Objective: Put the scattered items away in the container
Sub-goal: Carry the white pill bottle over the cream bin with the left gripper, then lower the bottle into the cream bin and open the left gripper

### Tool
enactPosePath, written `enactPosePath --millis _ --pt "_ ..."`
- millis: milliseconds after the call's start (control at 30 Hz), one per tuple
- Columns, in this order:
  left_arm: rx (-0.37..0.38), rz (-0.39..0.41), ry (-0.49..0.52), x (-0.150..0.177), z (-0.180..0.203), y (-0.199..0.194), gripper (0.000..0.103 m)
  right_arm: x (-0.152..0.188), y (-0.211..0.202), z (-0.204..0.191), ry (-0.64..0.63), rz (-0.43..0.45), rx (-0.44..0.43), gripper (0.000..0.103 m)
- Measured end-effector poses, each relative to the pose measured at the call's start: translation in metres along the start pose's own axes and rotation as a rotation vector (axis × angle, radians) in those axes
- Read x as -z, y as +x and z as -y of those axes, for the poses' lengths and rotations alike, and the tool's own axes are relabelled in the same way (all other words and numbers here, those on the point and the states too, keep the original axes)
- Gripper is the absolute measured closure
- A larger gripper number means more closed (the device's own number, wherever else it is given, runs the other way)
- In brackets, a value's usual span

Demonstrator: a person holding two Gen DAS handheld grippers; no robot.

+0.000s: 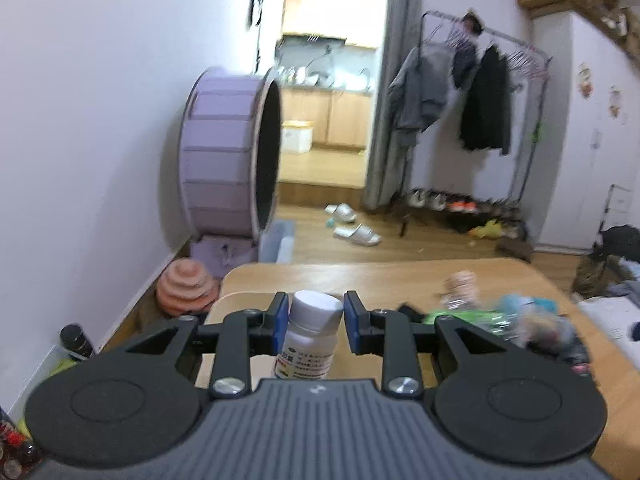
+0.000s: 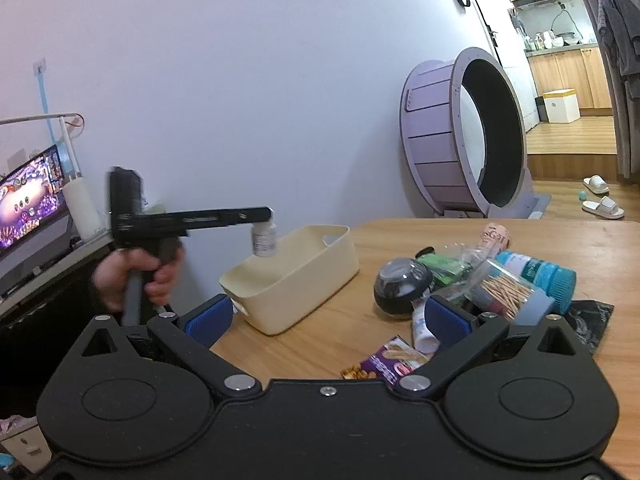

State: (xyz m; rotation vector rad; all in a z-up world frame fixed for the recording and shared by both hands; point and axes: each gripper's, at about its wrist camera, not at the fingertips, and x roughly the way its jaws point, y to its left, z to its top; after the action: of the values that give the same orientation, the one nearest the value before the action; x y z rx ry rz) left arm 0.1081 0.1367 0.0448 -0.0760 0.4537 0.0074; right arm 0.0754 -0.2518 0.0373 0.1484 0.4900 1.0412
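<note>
My left gripper (image 1: 316, 320) is shut on the cap of a small white pill bottle (image 1: 310, 340), which hangs upright. In the right wrist view a hand holds that gripper (image 2: 265, 216) level, with the bottle (image 2: 263, 242) hanging over the left end of the cream container (image 2: 304, 280). Part of the container rim (image 1: 236, 302) shows under the fingers. My right gripper (image 2: 328, 316) is open and holds nothing, low over the table in front of the container. The scattered items lie to the right: a black round object (image 2: 402, 286), a toothpick jar (image 2: 508, 290), a blue-capped bottle (image 2: 540, 272), a green packet (image 2: 444, 268), a white tube (image 2: 424, 330) and a purple snack packet (image 2: 394, 362).
The wooden table (image 2: 400, 236) ends just left of the container. A lit monitor (image 2: 30, 204) stands on a desk at far left. A large purple wheel (image 2: 460, 132) stands on the floor by the wall beyond the table. Slippers (image 1: 356, 234) lie on the floor.
</note>
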Motion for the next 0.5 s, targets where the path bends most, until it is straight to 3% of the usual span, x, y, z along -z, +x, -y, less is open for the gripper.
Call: enactPosePath --millis 167,333,500 --pt "0.006 -0.03 -0.016 -0.014 -0.014 0.027 0.074 0.003 0.009 0.0 -0.006 -0.027 0.004 0.0" --pt "-0.055 -0.067 0.002 -0.018 -0.028 0.046 0.071 0.006 0.018 0.003 -0.001 -0.054 0.016 0.0" --pt "-0.069 -0.087 0.013 -0.016 -0.037 0.046 0.071 0.007 0.02 0.005 0.003 -0.065 0.02 0.0"
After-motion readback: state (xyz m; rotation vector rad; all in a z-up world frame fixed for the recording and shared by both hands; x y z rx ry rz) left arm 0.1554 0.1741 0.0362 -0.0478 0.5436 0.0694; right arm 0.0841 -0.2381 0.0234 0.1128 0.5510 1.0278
